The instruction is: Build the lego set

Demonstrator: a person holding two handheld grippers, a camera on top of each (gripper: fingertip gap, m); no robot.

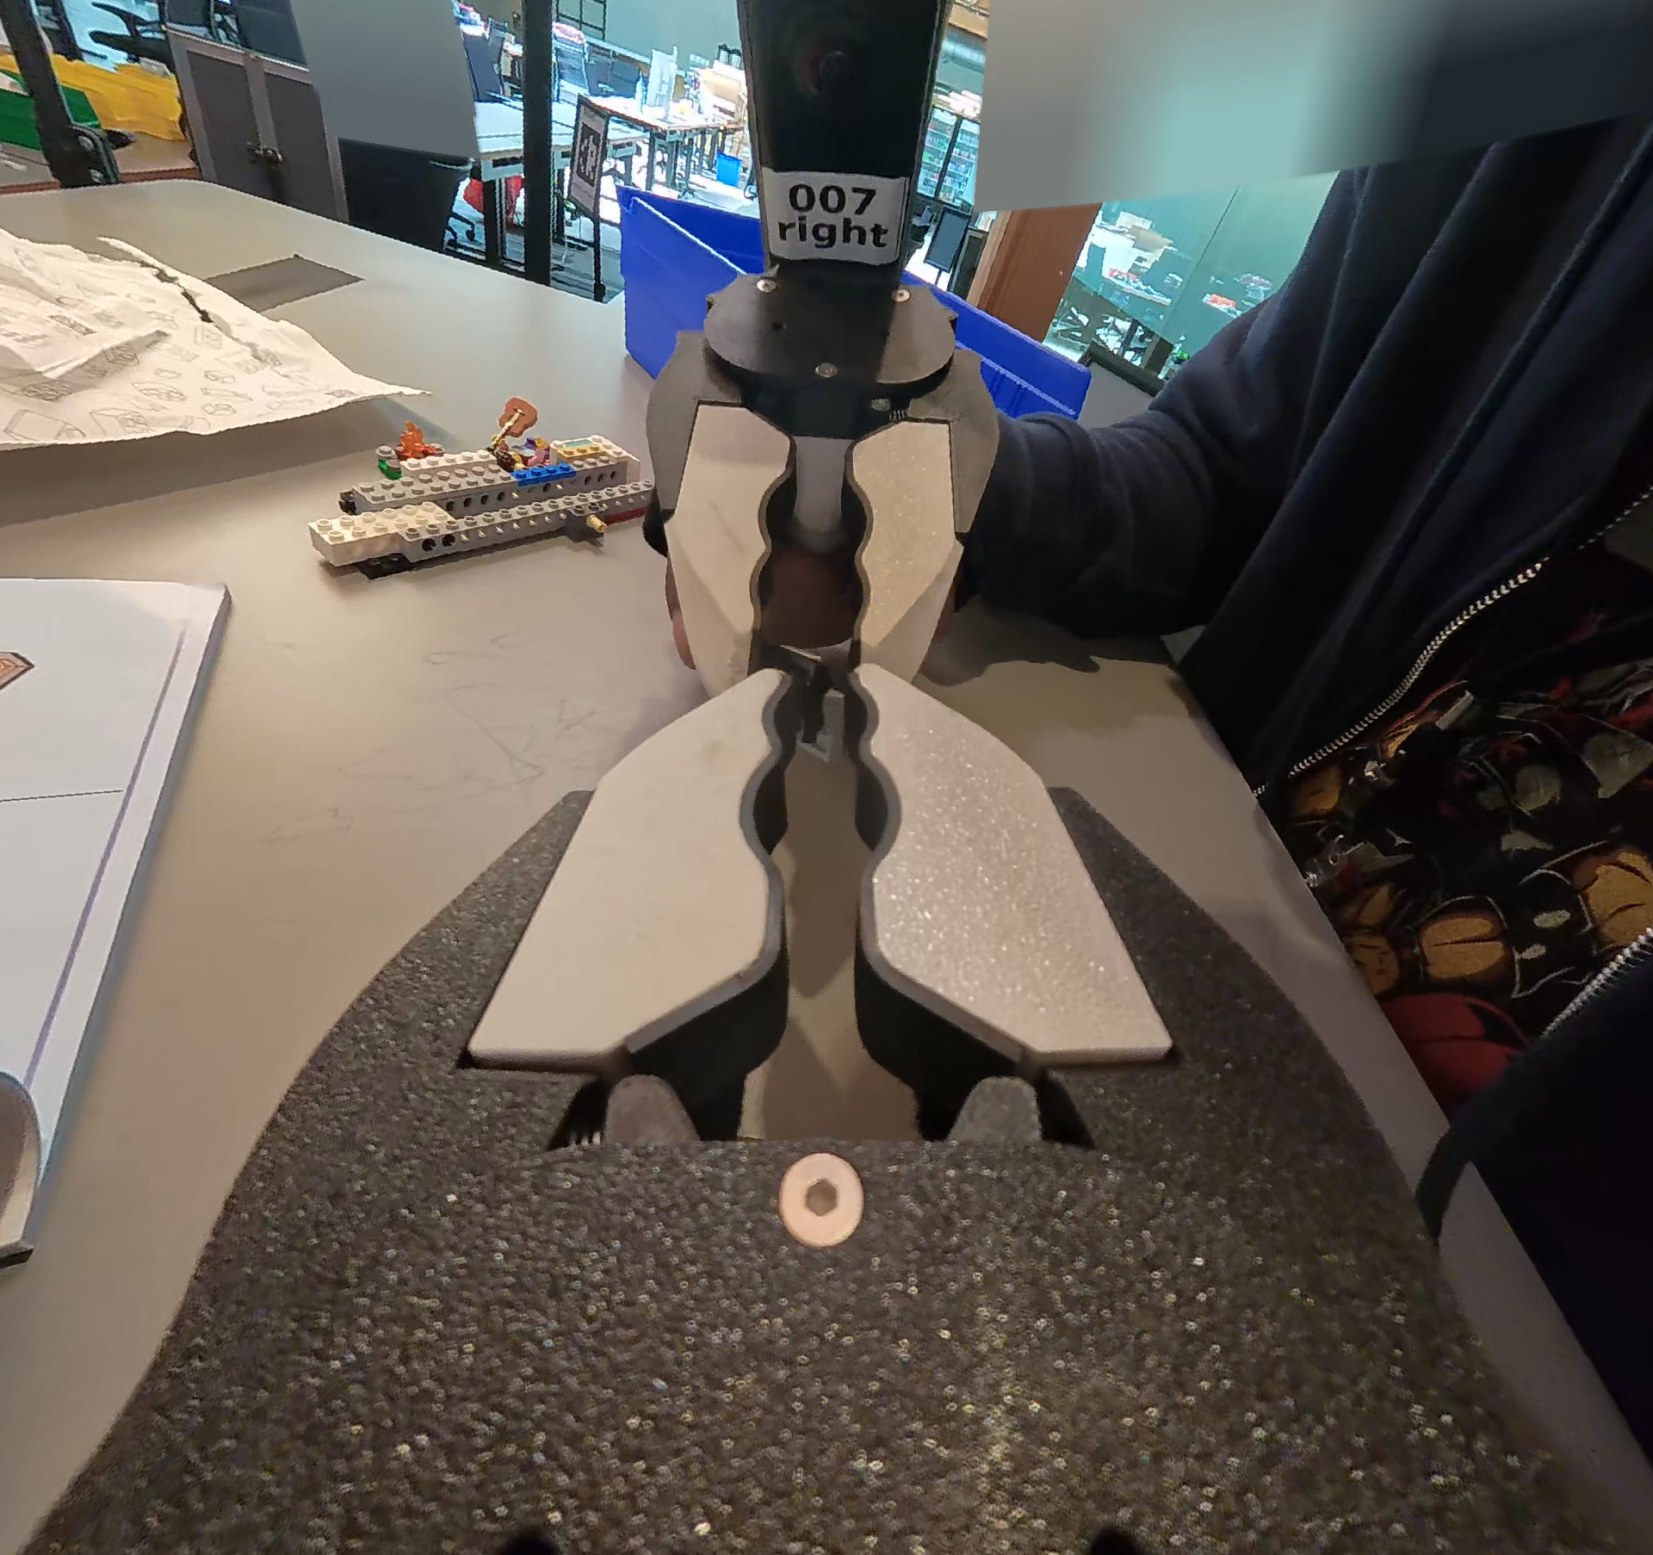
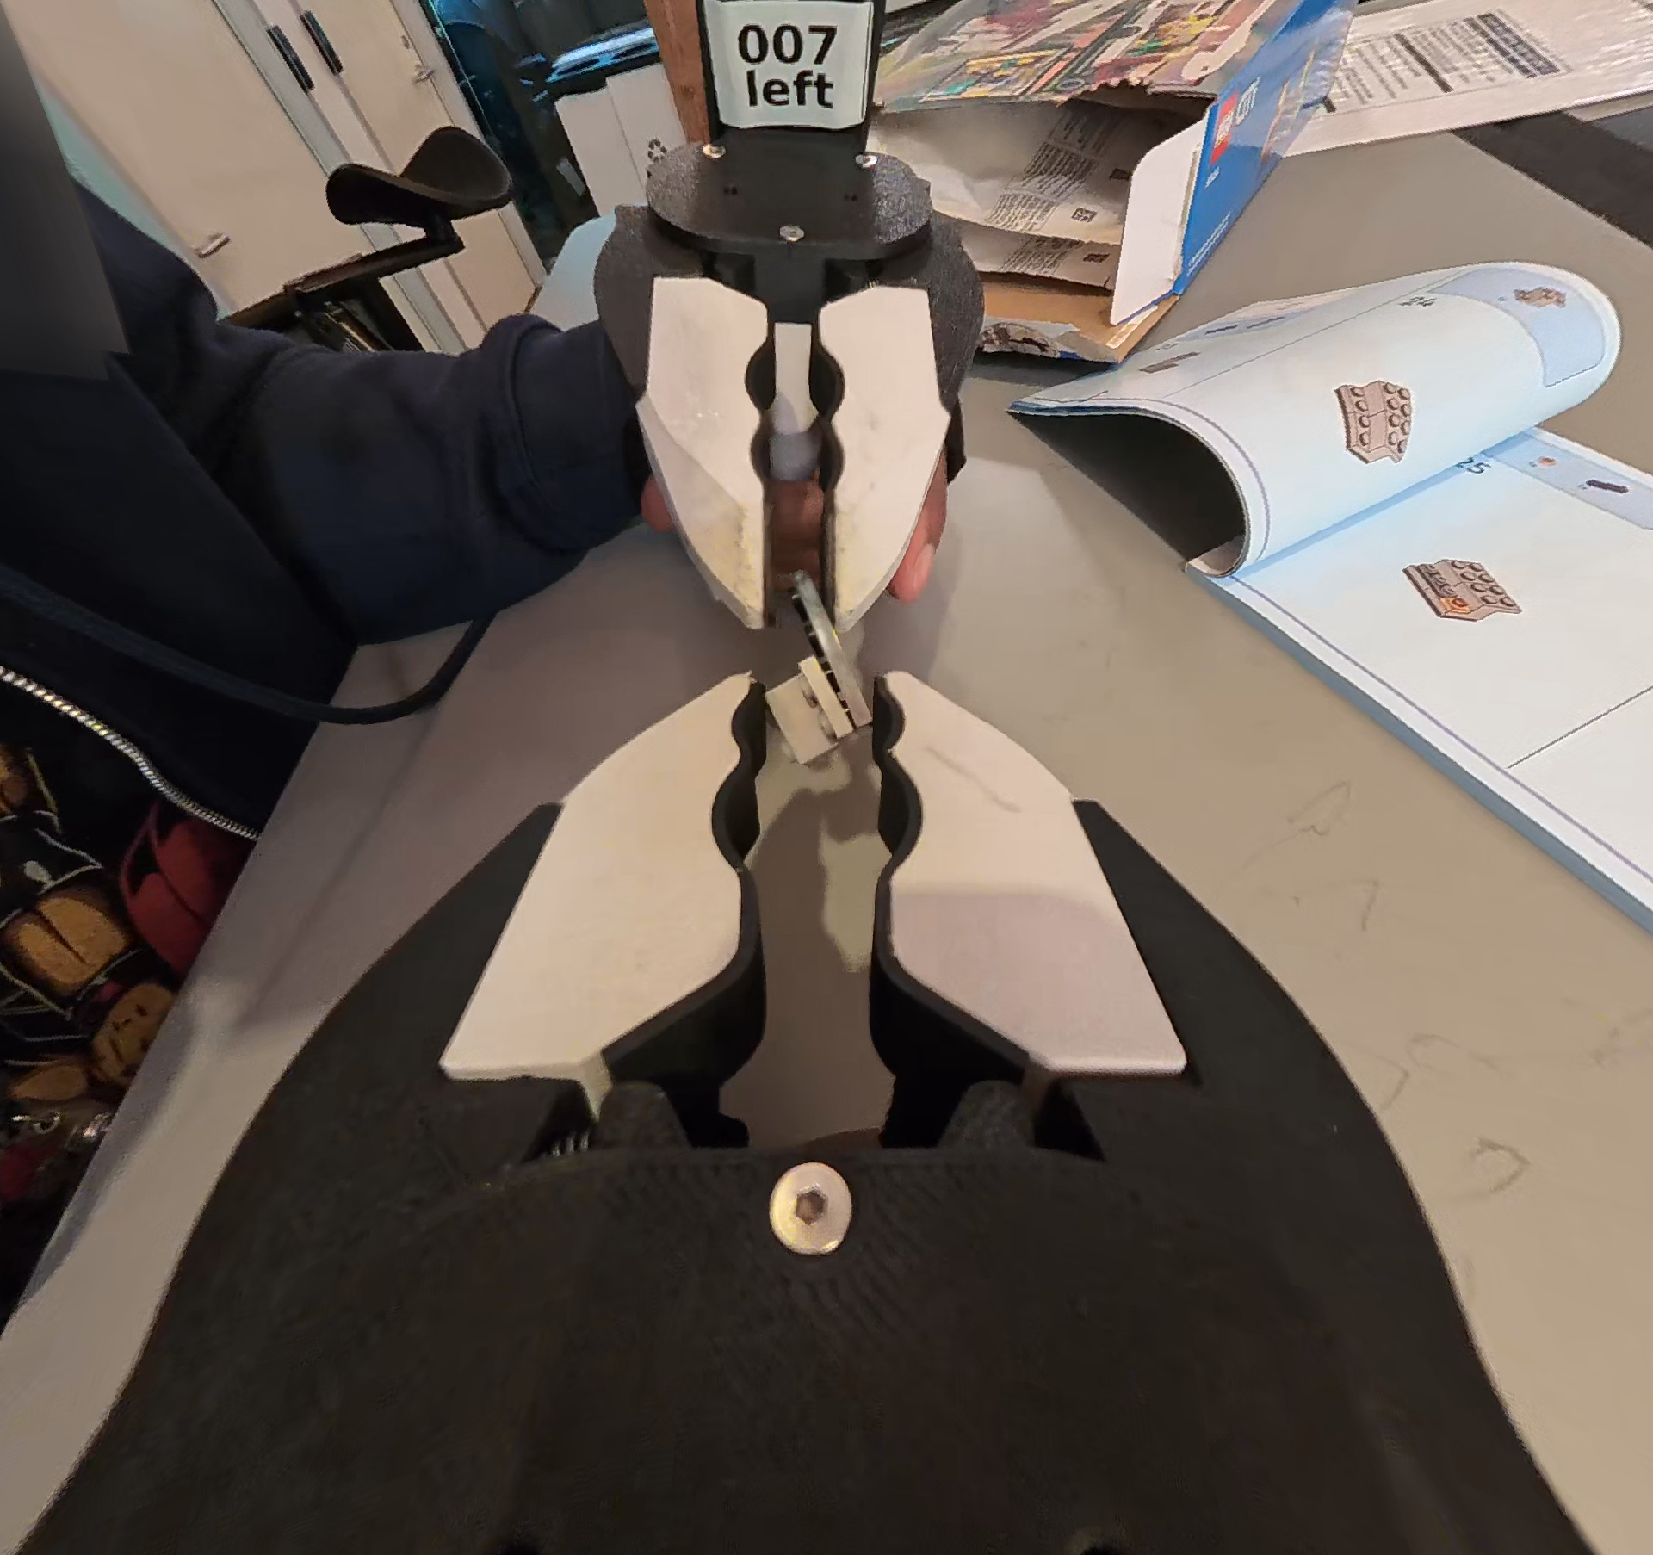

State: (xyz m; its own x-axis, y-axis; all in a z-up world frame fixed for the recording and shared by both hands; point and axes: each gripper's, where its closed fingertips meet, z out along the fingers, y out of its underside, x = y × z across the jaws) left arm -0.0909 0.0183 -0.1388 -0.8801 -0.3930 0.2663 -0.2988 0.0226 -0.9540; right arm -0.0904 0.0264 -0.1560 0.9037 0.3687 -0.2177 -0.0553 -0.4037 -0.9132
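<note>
My two grippers face each other tip to tip above the grey table. A small brick piece hangs between them: a white brick joined to a thin grey plate. My right gripper is shut on the white brick end, with a pad against each side. My left gripper is shut on the far end of the grey plate, which lies slanted between its tips. In the left wrist view the piece shows dimly between my left gripper's fingers, with the right gripper just beyond.
A white and grey brick boat model lies to the left, with crumpled printed paper and a blue bin behind it. An open instruction booklet and a torn toy box lie nearby. A person's dark sleeve is close. Left and right tips are no more than a few centimetres apart.
</note>
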